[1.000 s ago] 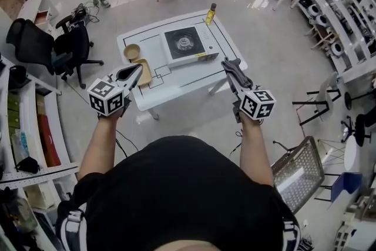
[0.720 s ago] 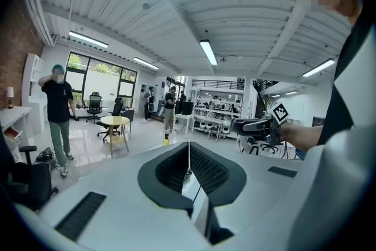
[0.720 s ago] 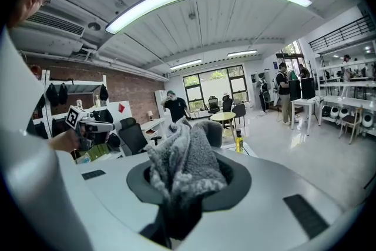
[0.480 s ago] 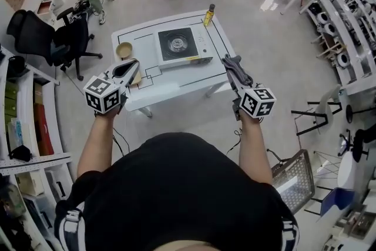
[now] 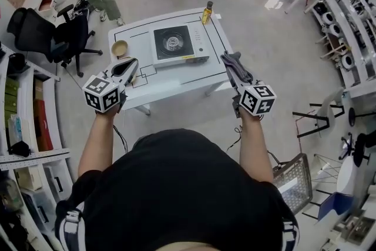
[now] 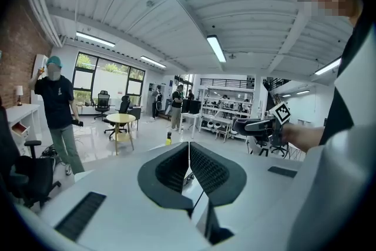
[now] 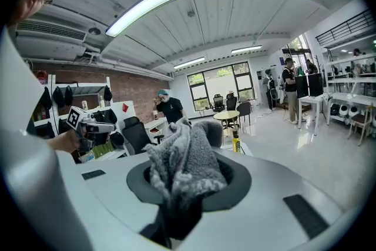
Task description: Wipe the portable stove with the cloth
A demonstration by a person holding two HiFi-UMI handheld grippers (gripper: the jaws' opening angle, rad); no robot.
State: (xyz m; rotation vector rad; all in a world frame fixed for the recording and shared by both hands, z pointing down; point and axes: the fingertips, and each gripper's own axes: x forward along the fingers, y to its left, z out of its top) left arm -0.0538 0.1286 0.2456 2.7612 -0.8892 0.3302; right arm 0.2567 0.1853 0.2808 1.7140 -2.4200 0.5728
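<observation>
Right gripper view: right gripper (image 7: 192,133) jaws clamp grey cloth (image 7: 183,166) | left gripper (image 6: 189,145) jaws pressed together, empty.

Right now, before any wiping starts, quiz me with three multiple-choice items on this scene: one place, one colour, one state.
1. Where does the yellow bottle stand?
A. at the white table's far right corner, beyond the portable stove
B. on the stove's burner
C. on the floor

2. What colour is the cloth in the right gripper?
A. red
B. grey
C. yellow

3. How are the left gripper's jaws?
A. wide apart
B. clamped on the cloth
C. together, nothing between

Answers: 1 A, it stands at that corner; 2 B, grey pile shows between those jaws; 3 C, their tips meet.
</observation>
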